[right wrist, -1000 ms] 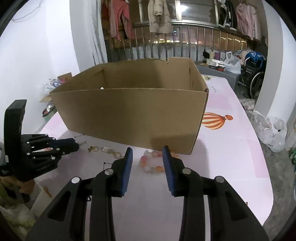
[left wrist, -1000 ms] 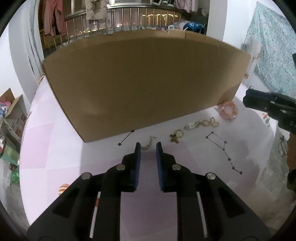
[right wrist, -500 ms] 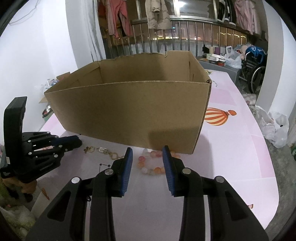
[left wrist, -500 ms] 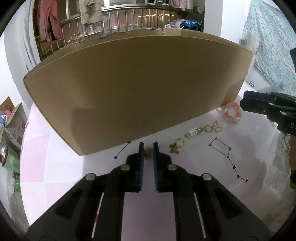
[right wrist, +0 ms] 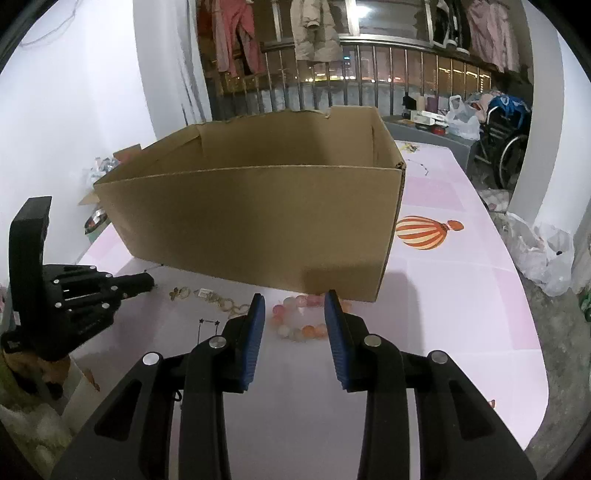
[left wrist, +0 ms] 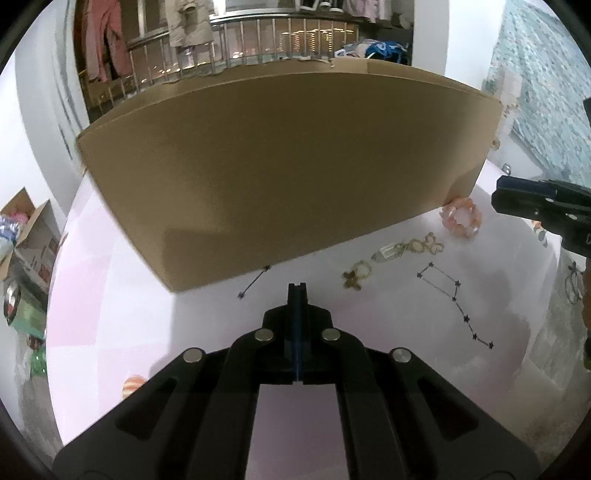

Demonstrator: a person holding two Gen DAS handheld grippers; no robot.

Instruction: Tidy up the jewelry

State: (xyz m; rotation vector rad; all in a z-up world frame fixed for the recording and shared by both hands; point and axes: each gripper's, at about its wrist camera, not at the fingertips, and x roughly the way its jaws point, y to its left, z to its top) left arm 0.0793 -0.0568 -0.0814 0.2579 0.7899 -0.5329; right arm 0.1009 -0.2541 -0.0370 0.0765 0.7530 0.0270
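the left gripper (left wrist: pixel 296 288) is being held low over the pink tablecloth (left wrist: pixel 369 369), its blue-padded fingers pressed fully together; whether anything is being pinched between them cannot be told, since nothing is being shown at the tips. just beyond the tips the near wall of a large open cardboard box (left wrist: pixel 280 173) is being seen, filling the far half of the left wrist view. the loose jewelry is being left on the cloth along the foot of that wall: a gold charm (left wrist: pixel 356 275) to the right of the left gripper, a gold chain with a clear pendant (left wrist: pixel 406 248) further right, and a pink and orange bead bracelet (left wrist: pixel 462 217) near the box's right corner. in the right wrist view the right gripper (right wrist: pixel 294 328) is being held with its fingers spread wide, and the bead bracelet (right wrist: pixel 299 321) is being framed between and just beyond them, apart from both pads. printed star lines (left wrist: pixel 454 302) and a striped balloon print (right wrist: pixel 423 232) are being shown on the cloth. clothes on a railing (right wrist: pixel 314 33) are being seen far behind.
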